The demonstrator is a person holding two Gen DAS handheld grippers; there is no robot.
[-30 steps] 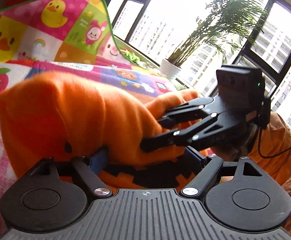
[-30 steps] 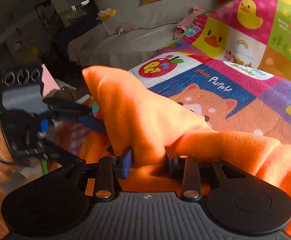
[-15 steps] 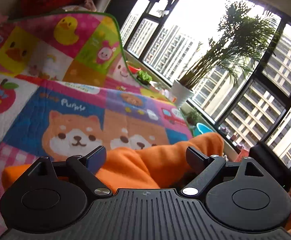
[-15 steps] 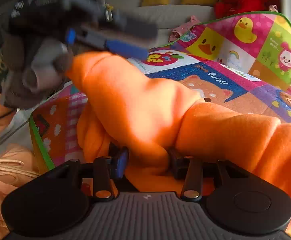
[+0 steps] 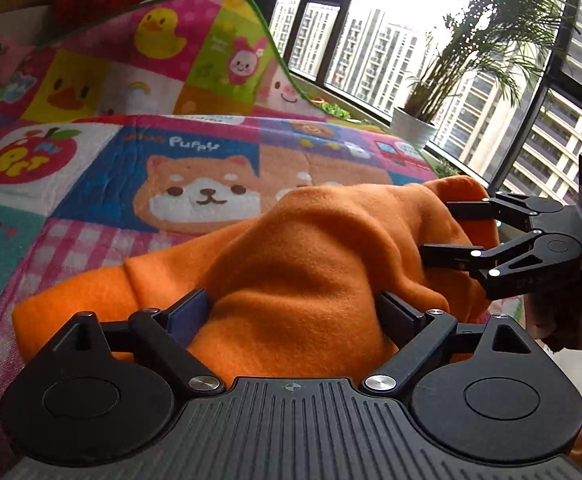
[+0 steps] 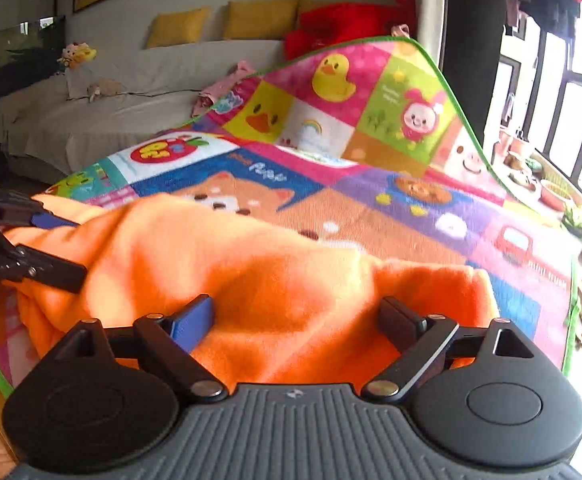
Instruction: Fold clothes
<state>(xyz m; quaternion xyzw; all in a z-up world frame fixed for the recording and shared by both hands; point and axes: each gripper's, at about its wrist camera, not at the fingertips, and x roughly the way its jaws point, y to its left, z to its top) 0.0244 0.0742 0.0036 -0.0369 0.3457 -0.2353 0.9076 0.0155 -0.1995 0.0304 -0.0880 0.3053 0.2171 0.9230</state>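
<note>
An orange fleece garment (image 5: 311,248) lies bunched in a heap on the colourful cartoon play mat (image 5: 203,168). My left gripper (image 5: 295,312) is open, its two fingers wide apart with a fold of the fleece bulging between them. In the right wrist view the same garment (image 6: 251,280) fills the gap of my right gripper (image 6: 295,316), which is also open. From the left wrist view, the right gripper (image 5: 435,232) reaches in from the right with its fingers spread around the garment's edge. The left gripper (image 6: 63,248) shows at the left edge of the right wrist view.
The mat's far end (image 6: 371,92) curls up against a grey sofa (image 6: 131,104) with yellow cushions (image 6: 259,18). A potted palm (image 5: 415,128) stands by the big window (image 5: 371,40). Small pots and bowls (image 6: 551,192) sit on the sill to the right.
My right gripper, shut on the raised garment a second ago, has opened. The garment has come down into a low heap on the mat. The left gripper swung away, then came back against the cloth.
</note>
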